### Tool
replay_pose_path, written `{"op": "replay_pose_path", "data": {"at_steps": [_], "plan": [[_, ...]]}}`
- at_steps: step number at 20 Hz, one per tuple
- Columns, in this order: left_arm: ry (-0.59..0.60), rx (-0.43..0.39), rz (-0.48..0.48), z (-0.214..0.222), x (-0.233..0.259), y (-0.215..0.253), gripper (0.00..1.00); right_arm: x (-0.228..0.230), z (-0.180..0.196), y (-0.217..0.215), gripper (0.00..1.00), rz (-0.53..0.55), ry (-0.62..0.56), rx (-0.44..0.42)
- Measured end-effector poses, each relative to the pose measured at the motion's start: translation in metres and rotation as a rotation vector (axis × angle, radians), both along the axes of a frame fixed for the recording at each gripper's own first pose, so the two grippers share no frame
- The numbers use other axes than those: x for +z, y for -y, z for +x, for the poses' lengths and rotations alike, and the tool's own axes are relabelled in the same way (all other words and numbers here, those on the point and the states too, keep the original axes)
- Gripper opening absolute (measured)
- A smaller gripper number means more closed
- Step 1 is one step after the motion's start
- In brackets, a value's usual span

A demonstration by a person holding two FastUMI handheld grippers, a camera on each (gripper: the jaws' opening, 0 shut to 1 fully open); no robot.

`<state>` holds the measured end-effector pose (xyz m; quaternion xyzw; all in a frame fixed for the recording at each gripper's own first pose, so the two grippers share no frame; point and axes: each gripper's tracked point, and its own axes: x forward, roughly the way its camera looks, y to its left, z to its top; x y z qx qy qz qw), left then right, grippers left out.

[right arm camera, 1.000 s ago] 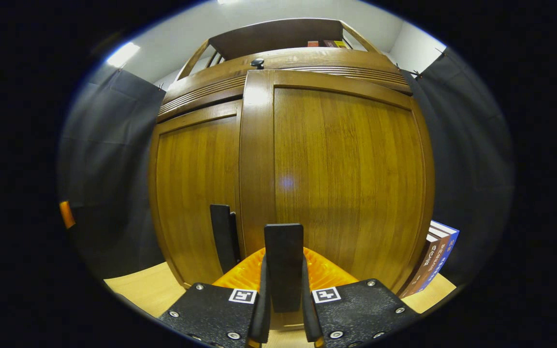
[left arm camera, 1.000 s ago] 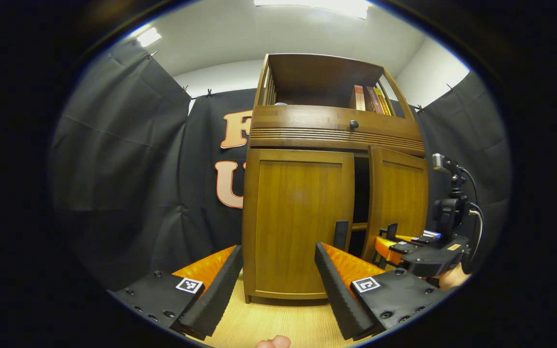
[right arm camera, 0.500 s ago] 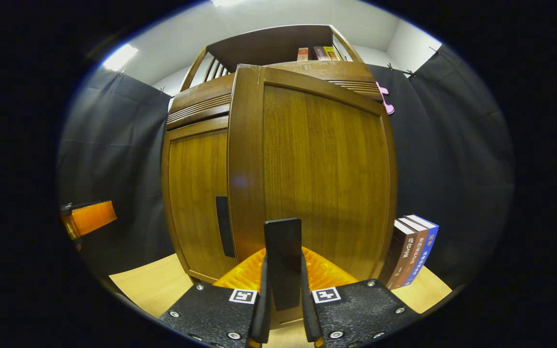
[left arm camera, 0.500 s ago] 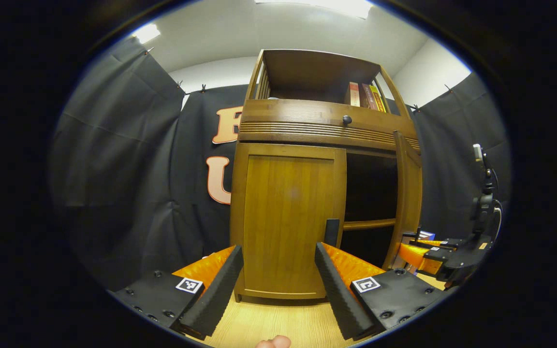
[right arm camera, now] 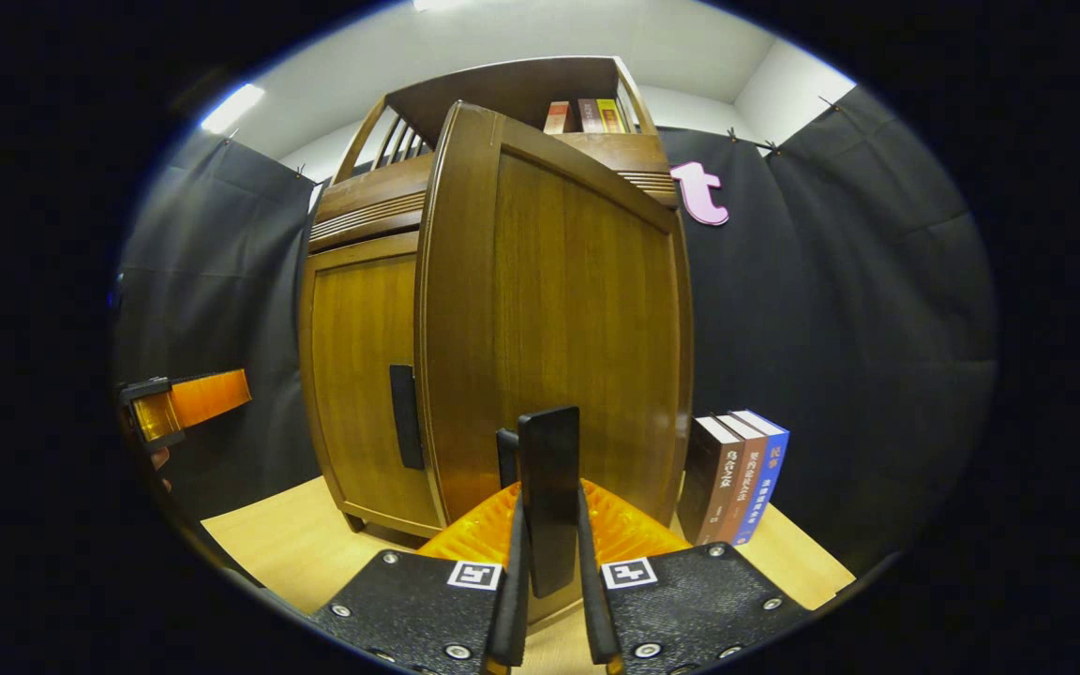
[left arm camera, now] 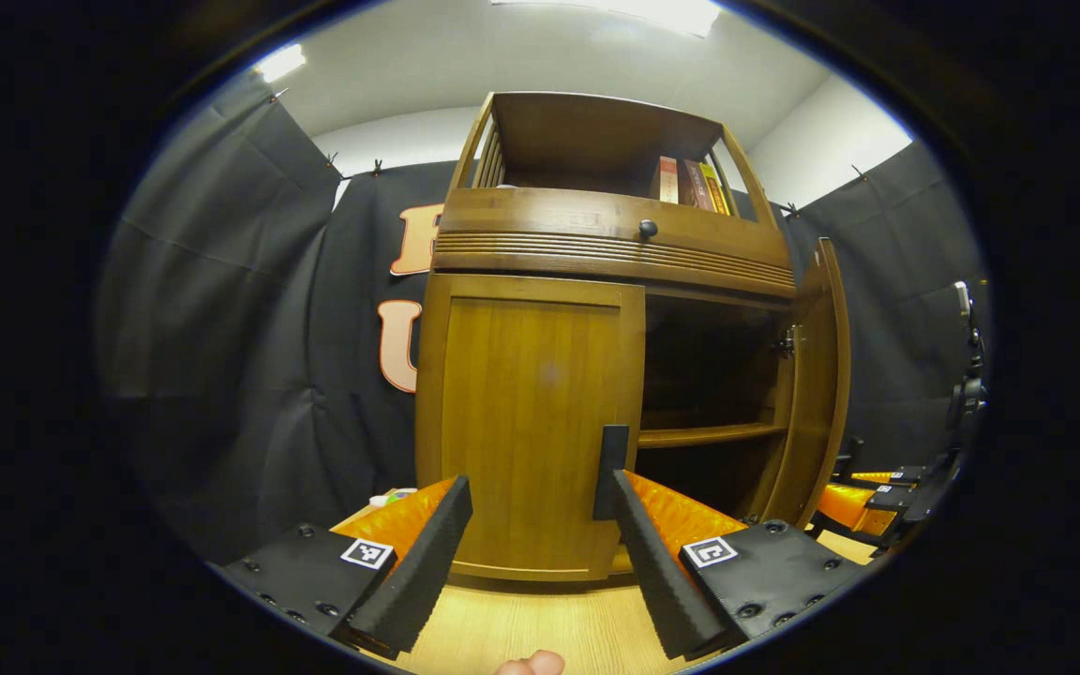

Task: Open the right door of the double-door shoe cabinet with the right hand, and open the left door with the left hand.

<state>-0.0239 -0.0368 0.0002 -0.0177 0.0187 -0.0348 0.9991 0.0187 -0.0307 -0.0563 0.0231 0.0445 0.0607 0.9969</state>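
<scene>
A: What could go wrong w/ the right door [right arm camera: 559,309]?

B: Right gripper [right arm camera: 547,600] has its fingers pinched tight on the door's dark handle [right arm camera: 550,497], door swung wide just ahead of it. Pull much further & the door's outer face could knock the books [right arm camera: 737,473] standing just right of it on the bench [right arm camera: 277,544].

A: And the left?

B: Left gripper [left arm camera: 532,553] is spread wide, holding nothing. Left door [left arm camera: 531,412] looks shut, straight ahead; its handle [left arm camera: 611,469] sits at the right finger's tip. Close off-centre & it may slip off.

A: Cabinet look?

B: Shoe cabinet [left arm camera: 615,244]: glossy brown wood, dark inside, one shelf [left arm camera: 704,434] showing.
</scene>
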Motion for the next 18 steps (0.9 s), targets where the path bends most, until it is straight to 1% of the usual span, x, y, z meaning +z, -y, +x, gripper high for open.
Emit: {"op": "replay_pose_path", "data": {"at_steps": [1,2,4,5,6,7,8,9,11,12,13,14,15,16,17,18], "plan": [[-0.002,-0.009,-0.002,0.000,-0.001,0.004,0.95,0.001,-0.002,0.005,0.24,0.006,-0.002,-0.011],[-0.002,-0.019,-0.003,0.000,0.000,0.008,0.97,0.001,-0.005,0.011,0.14,0.013,-0.007,-0.022],[-0.003,-0.033,-0.003,0.000,0.001,0.015,0.95,0.000,-0.010,0.019,0.31,0.015,-0.007,-0.041],[-0.004,-0.042,-0.003,0.000,0.002,0.019,0.97,0.000,-0.011,0.023,0.20,0.005,-0.004,-0.052],[-0.003,-0.051,-0.002,-0.001,0.002,0.024,0.95,0.001,-0.012,0.028,0.09,-0.003,-0.004,-0.063],[-0.001,-0.058,0.001,-0.001,0.003,0.027,0.95,-0.001,-0.014,0.032,0.17,-0.005,-0.005,-0.070],[0.000,-0.064,0.005,-0.002,0.003,0.030,0.94,0.000,-0.016,0.036,0.07,-0.003,-0.007,-0.074],[0.001,-0.068,0.009,-0.003,0.003,0.033,0.94,0.000,-0.016,0.040,0.17,0.002,-0.008,-0.081],[0.001,-0.073,0.010,-0.004,0.001,0.036,0.95,0.000,-0.017,0.051,0.17,0.009,-0.005,-0.097],[-0.001,-0.074,0.007,-0.004,0.000,0.037,0.94,-0.001,-0.018,0.056,0.15,0.015,-0.005,-0.109],[-0.005,-0.076,0.003,-0.003,-0.002,0.039,0.96,0.000,-0.019,0.060,0.14,0.023,-0.004,-0.123],[-0.010,-0.080,-0.001,-0.003,-0.003,0.041,0.96,0.000,-0.020,0.066,0.13,0.026,-0.004,-0.136],[-0.013,-0.083,-0.005,-0.004,-0.004,0.043,0.96,-0.002,-0.020,0.073,0.23,0.026,-0.002,-0.148],[-0.013,-0.086,-0.007,-0.004,-0.004,0.045,0.95,-0.002,-0.020,0.079,0.23,0.022,-0.003,-0.160],[-0.013,-0.088,-0.006,-0.004,-0.005,0.046,0.95,-0.003,-0.020,0.084,0.11,0.011,-0.004,-0.171],[-0.013,-0.089,-0.004,-0.004,-0.006,0.048,0.96,-0.004,-0.021,0.090,0.10,-0.006,-0.005,-0.182]]}}
